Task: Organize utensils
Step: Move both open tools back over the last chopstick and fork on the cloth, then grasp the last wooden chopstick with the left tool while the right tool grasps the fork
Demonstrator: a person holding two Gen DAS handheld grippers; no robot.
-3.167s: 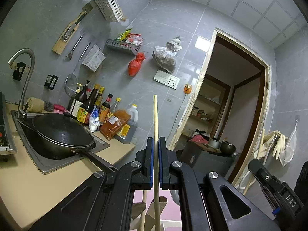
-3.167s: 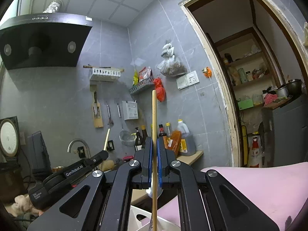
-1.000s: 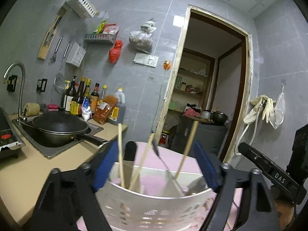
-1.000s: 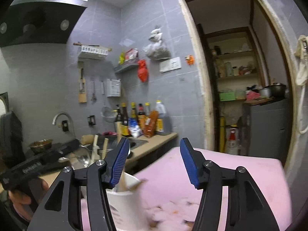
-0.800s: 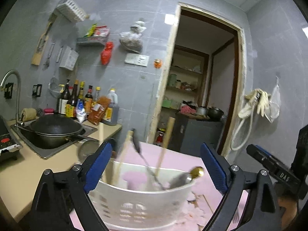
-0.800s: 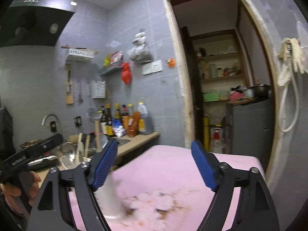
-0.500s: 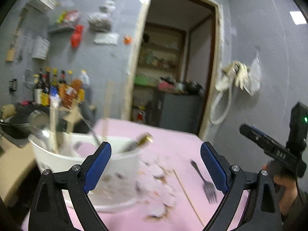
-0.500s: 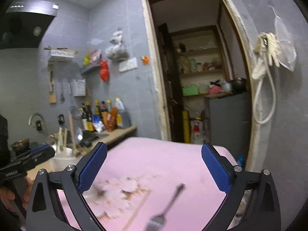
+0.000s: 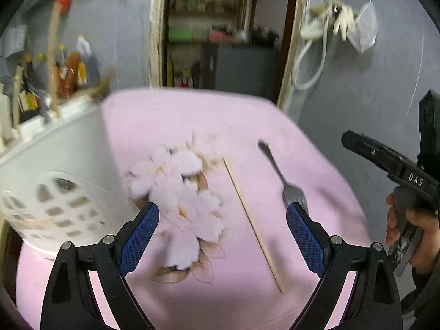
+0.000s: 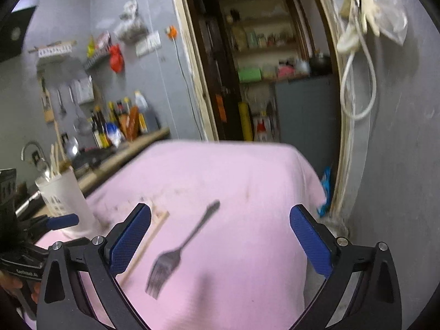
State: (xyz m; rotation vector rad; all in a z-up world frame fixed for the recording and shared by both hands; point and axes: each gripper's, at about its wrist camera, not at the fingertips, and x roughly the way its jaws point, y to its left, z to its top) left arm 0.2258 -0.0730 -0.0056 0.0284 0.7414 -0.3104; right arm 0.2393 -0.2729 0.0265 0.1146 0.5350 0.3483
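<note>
- Nearest us, our left gripper (image 9: 220, 236) has its blue pads spread wide over the pink cloth (image 9: 247, 126), with nothing clamped between them.
- Our right gripper (image 10: 220, 243) is likewise wide apart and empty, pointed down at the same cloth.
- Between the left pads, toward the right one, lies a chopstick (image 9: 251, 227); its long axis runs from near right to far left in the left view, flat on the cloth.
- In the right view the chopstick (image 10: 145, 243) is partly hidden behind the left pad, slanting from near left to far right.
- Just right of the chopstick lies the fork (image 9: 282, 174), apart from it and roughly parallel in the left view; its tines point toward us and its handle points away, leaning left.
- In the right view the fork (image 10: 181, 249) lies between the pads, tines near and left, handle far and right.
- A flower print (image 9: 178, 189) on the cloth sits left of the chopstick.
- At the cloth's left edge stands the white holder (image 10: 64, 195), upright, with sticks and a spoon standing in it.
- Beyond are a counter with bottles (image 10: 118, 125) and a doorway (image 10: 264, 63); both are blurred.
</note>
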